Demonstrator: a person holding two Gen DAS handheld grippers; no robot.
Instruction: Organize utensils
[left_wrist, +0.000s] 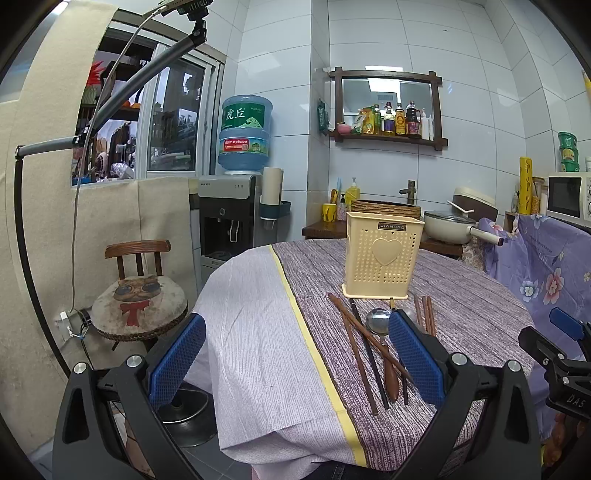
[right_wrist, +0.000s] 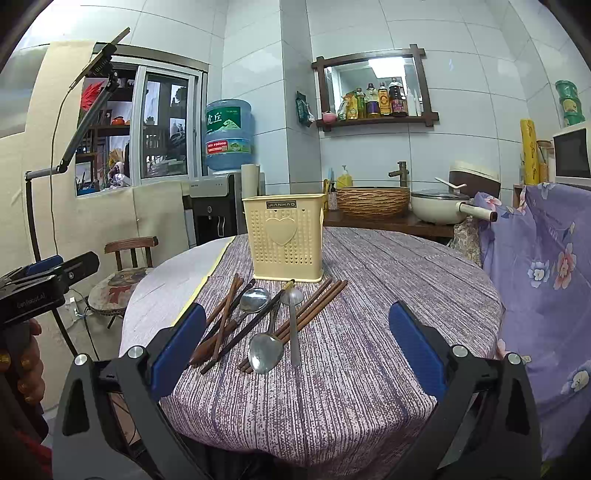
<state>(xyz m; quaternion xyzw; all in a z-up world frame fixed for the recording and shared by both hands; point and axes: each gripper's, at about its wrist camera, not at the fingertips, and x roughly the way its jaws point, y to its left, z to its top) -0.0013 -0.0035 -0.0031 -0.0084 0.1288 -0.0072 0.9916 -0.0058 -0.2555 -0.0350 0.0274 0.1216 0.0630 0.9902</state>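
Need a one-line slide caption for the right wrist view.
Open right gripper faces spoons and chopsticks scattered before the cream utensil holder.

A round bench (right_wrist: 369, 387) is carrying a purple striped cloth (right_wrist: 388, 280) with a pale panel (left_wrist: 251, 332) on its left part. A cream perforated holder (right_wrist: 286, 236) is standing upright on it, and brown chopsticks (right_wrist: 314, 306), a dark pair (right_wrist: 243, 328) and metal spoons (right_wrist: 264, 350) are lying just before the holder.
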